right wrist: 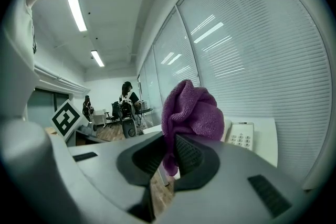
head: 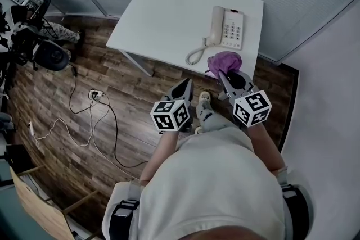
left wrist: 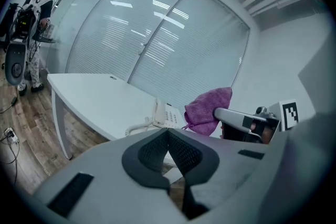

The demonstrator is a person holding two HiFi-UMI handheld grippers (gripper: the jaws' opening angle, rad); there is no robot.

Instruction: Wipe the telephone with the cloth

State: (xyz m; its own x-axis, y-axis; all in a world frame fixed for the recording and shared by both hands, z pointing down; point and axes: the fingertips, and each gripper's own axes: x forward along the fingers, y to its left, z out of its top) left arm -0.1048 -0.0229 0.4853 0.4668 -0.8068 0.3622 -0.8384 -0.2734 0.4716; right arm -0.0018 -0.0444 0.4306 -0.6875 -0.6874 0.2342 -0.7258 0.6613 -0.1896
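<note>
A cream telephone (head: 227,27) with a coiled cord lies on the white table (head: 169,14), near its right end. My right gripper (head: 226,73) is shut on a purple cloth (head: 224,61), held in the air at the table's near edge, short of the phone. The cloth (right wrist: 190,115) bunches up above the jaws in the right gripper view, with the telephone (right wrist: 241,135) behind it. My left gripper (head: 184,87) is shut and holds nothing, over the floor in front of the table. From the left gripper view I see the telephone (left wrist: 166,114), the cloth (left wrist: 207,105) and the right gripper beside it.
Glass walls with blinds stand behind the table. Cables (head: 93,115) trail over the wooden floor on the left. An office chair (head: 48,53) and other gear stand at far left, where people are seen in the distance. A wooden piece (head: 39,205) lies at bottom left.
</note>
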